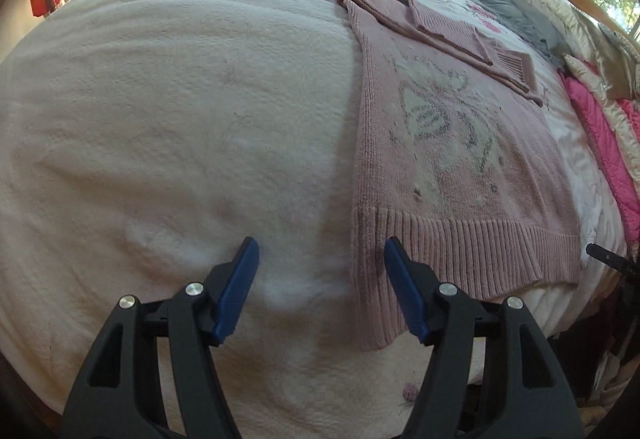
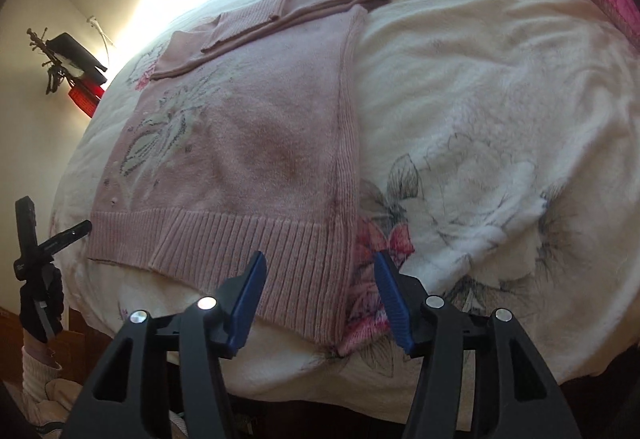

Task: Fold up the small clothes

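1. My left gripper (image 1: pixel 320 267) hangs spread wide above the bed (image 1: pixel 160 119), holding nothing. Its right finger sits over the sweater's (image 1: pixel 460 159) ribbed hem; its left finger is over bare blanket.
2. My right gripper (image 2: pixel 320 279) is also spread and empty. Its fingers straddle the sweater's right hem corner at the bed's near edge.
3. The pink sweater lies flat on the floral blanket, hem toward me, both sleeves folded across its upper part.
4. In the right wrist view I see the left gripper low at the left, held by a gloved hand (image 2: pixel 42 303).
5. Pink and grey bedding (image 1: pixel 600 135) is piled beyond the sweater's far side.
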